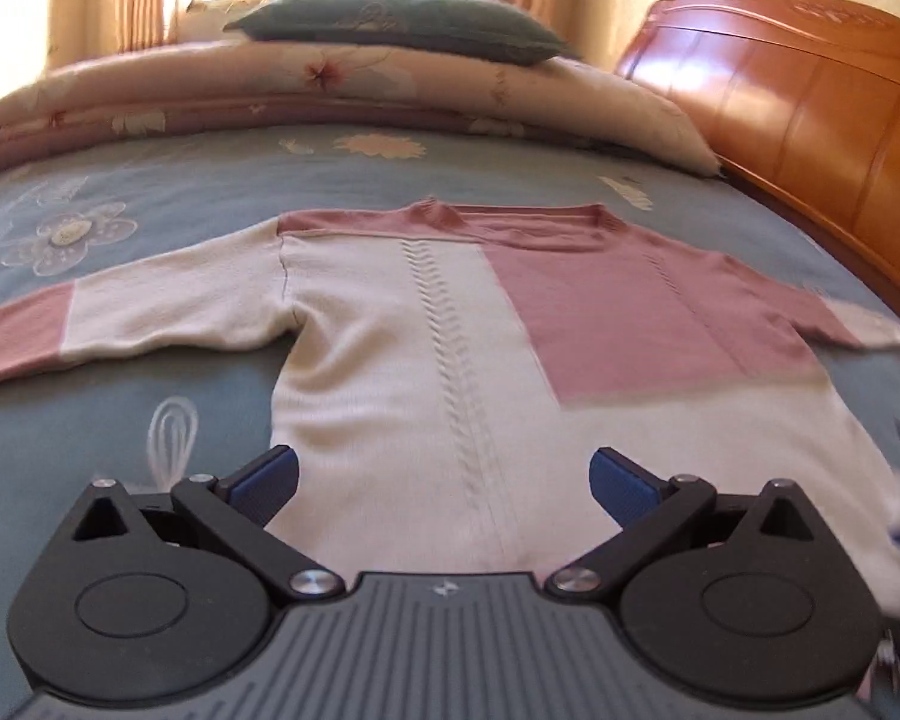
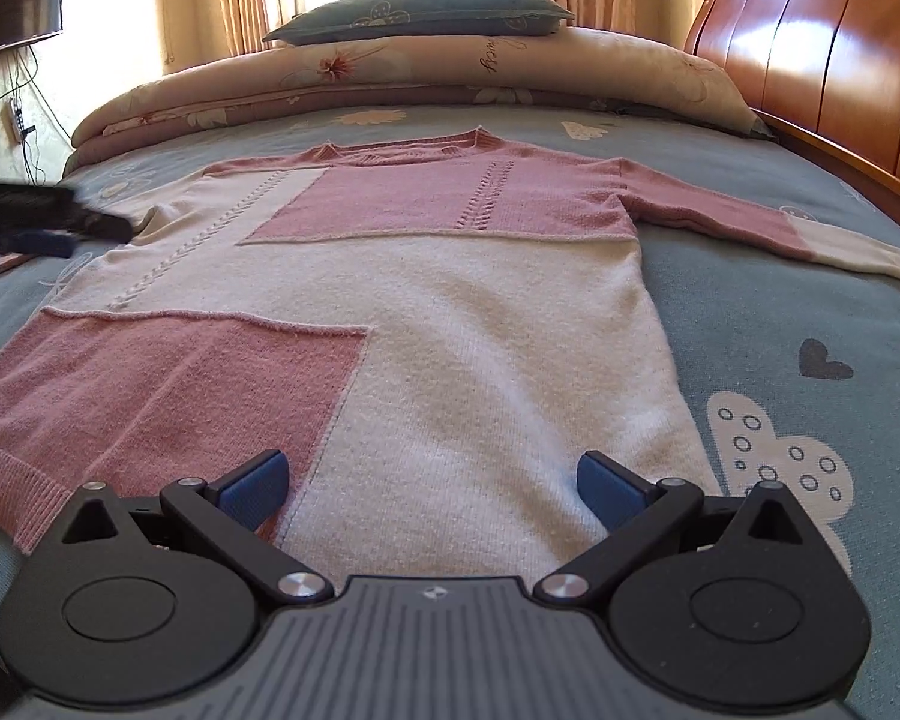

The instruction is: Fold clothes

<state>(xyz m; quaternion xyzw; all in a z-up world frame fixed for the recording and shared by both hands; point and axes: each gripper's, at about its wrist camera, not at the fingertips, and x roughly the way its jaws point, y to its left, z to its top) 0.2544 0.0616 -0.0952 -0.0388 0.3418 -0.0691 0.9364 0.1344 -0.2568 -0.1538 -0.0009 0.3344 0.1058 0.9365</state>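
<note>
A pink and cream knit sweater (image 1: pixel 426 336) (image 2: pixel 450 324) lies flat on the blue bed cover, collar away from me and both sleeves spread outward. My left gripper (image 1: pixel 444 480) hovers open over the cream lower part of the sweater, its blue pads (image 1: pixel 267 483) wide apart with nothing between them. Above the hem, where a pink panel meets the cream, my right gripper (image 2: pixel 432 483) is open and holds nothing. The left gripper (image 2: pixel 60 228) also shows as a dark blurred shape at the far left of the right wrist view.
A rolled floral quilt (image 1: pixel 330 96) (image 2: pixel 426 78) with a dark green pillow (image 1: pixel 402 24) (image 2: pixel 426 15) on top lies beyond the collar. A wooden headboard (image 1: pixel 810 96) (image 2: pixel 828 48) runs along the right side. Blue cover (image 2: pixel 780 324) lies bare to the right of the sweater.
</note>
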